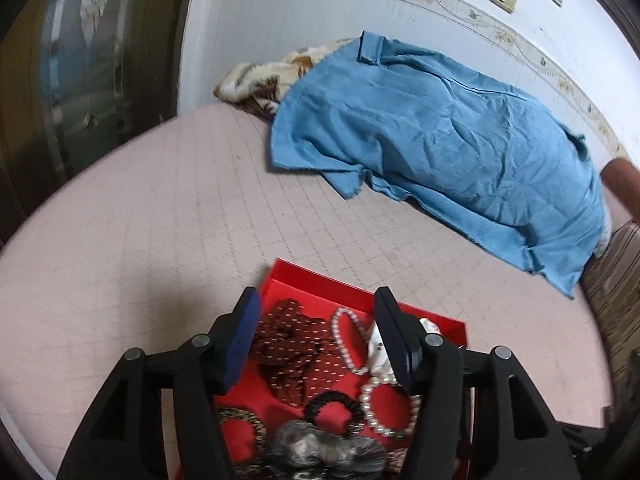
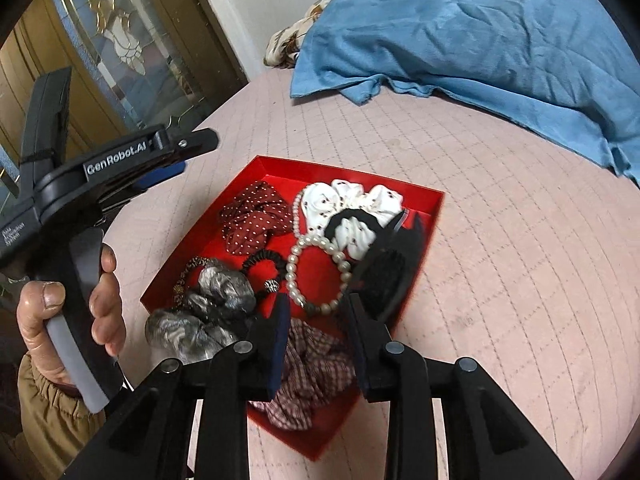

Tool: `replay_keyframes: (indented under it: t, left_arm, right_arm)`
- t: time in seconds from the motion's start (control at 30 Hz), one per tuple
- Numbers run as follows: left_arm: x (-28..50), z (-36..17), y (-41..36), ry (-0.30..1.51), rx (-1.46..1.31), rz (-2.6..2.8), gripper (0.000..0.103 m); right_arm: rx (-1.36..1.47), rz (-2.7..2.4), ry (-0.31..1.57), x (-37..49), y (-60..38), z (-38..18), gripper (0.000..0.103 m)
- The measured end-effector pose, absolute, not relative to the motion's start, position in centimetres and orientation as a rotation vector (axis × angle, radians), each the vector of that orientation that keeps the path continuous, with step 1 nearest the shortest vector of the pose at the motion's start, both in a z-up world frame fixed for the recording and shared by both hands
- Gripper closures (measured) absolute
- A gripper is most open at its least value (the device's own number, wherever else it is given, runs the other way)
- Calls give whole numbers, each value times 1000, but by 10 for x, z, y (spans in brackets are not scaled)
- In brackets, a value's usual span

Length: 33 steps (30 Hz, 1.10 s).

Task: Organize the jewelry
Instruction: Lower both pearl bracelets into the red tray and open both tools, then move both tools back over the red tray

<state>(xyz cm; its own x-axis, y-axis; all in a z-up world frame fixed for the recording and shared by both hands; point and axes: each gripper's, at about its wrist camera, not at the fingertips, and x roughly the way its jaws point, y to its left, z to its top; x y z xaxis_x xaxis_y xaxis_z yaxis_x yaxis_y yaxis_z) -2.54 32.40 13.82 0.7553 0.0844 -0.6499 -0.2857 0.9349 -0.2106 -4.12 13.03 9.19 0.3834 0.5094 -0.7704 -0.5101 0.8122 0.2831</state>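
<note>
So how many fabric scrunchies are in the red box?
4. A dark red dotted scrunchie at the far left, a white dotted scrunchie at the far right, a silver scrunchie at the near left, a checked scrunchie nearest. More may lie underneath.

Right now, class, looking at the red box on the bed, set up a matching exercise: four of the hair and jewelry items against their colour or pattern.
Items:
1. Scrunchie at the box's far left
2. Scrunchie at the box's far right
3. Scrunchie at the box's near end
4. Beaded bracelet in the middle

Looks:
A. white with dark spots
B. pearl-coloured beads
C. dark red with small white dots
D. red and white check

Pairs: 1-C, 2-A, 3-D, 4-B
</note>
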Motion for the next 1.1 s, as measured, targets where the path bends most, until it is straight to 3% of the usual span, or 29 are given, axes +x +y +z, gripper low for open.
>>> replay_keyframes:
  t: [0.13, 0.53, 0.77, 0.93, 1.1]
  left_arm:
    - [-39, 143, 316, 650, -233, 260, 35]
    - [-95, 144, 282, 597, -115, 394, 25]
    - [-128, 136, 261, 620, -118, 431, 24]
    - [-140, 135, 240, 645, -103, 428, 23]
    - [-146, 131, 223, 683, -83, 422, 23]
  right_arm:
    - [27, 622, 972, -50, 109, 91, 68]
    - [54, 546, 941, -78, 51, 79, 63]
    - [32, 525, 909, -93, 34, 77, 63]
    - [11, 518, 875, -105, 27, 80, 55]
    - [18, 508, 863, -113, 17, 80, 53]
